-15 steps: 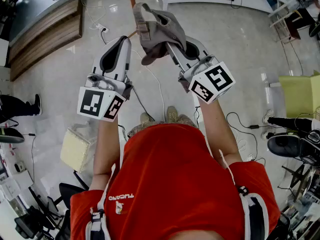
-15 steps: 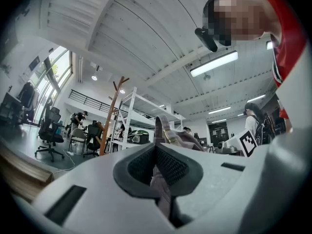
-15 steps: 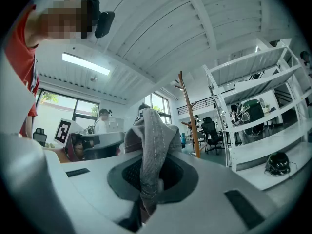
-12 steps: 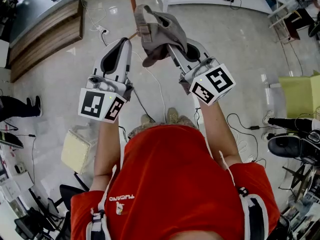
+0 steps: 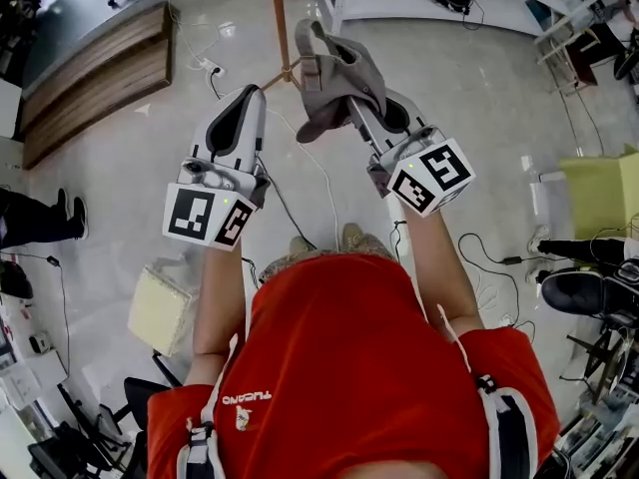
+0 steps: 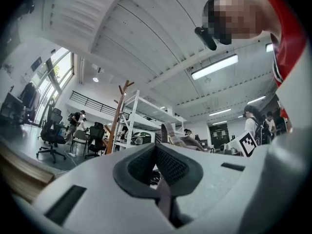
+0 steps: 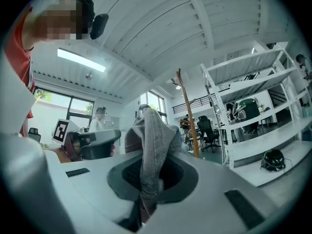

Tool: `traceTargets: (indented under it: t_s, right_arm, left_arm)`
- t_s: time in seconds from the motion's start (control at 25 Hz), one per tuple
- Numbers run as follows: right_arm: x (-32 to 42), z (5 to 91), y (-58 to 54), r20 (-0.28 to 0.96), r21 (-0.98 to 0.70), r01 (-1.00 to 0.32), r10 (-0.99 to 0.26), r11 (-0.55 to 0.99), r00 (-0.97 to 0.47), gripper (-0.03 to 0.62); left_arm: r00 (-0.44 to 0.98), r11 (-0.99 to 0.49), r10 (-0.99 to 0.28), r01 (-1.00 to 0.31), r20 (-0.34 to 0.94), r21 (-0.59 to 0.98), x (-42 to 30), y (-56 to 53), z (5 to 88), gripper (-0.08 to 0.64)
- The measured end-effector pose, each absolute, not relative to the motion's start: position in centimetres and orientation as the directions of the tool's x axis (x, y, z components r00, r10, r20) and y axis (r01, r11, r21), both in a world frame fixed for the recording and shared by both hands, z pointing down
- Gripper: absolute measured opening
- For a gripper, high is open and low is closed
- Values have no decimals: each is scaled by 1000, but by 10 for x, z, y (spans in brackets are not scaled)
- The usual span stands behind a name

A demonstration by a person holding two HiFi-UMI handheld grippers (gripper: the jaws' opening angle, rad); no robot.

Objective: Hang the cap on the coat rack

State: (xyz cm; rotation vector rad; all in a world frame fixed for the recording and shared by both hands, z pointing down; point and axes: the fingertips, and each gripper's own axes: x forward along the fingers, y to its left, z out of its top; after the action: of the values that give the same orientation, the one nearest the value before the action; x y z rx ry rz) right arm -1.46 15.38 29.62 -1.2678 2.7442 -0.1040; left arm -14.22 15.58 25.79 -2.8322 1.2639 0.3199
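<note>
A grey cap (image 5: pixel 336 71) hangs from my right gripper (image 5: pixel 351 106), whose jaws are shut on its fabric; its strap loop points up and away. In the right gripper view the cap (image 7: pixel 152 133) rises straight out of the closed jaws of the right gripper (image 7: pixel 145 182). The brown coat rack (image 5: pixel 280 23) stands just beyond the cap, its pole (image 7: pixel 189 115) a little to the right of it. My left gripper (image 5: pixel 247 96) is held beside the cap on the left, shut and empty. In the left gripper view the rack (image 6: pixel 118 115) stands ahead to the left, the cap (image 6: pixel 176 137) to the right.
White shelving (image 7: pixel 253 106) stands to the right of the rack. A wooden bench (image 5: pixel 95 73) lies at the far left. Cables (image 5: pixel 300 158) run over the floor under the grippers. A pale cushion (image 5: pixel 160 310) lies lower left, a yellow seat (image 5: pixel 604 190) at the right. People stand around.
Both grippers and the cap have shifted slightly right and toward the rack. More of the brown pole shows above the cap. The grip on the cap is unchanged.
</note>
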Motion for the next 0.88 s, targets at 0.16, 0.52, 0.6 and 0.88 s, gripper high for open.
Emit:
traceTargets:
  t_s: [0.16, 0.52, 0.6, 0.88]
  right_arm:
    - [-27, 301, 148, -52, -106, -782, -789, 614, -612, 29]
    - [-32, 316, 111, 7, -88, -830, -832, 552, -554, 29]
    - [-28, 319, 95, 14, -85, -835, -837, 544, -547, 29]
    - [-6, 334, 15, 23, -70, -824, -825, 562, -564, 29]
  left_arm:
    - [654, -677, -729, -733, -201, 70, -168, 152, 260, 8]
    - [662, -687, -721, -722, -206, 85, -190, 120, 267, 8]
    - [662, -686, -722, -723, -200, 82, -188, 107, 268, 8]
    - [637, -655, -751, -751, -175, 79, -168, 30, 280, 8]
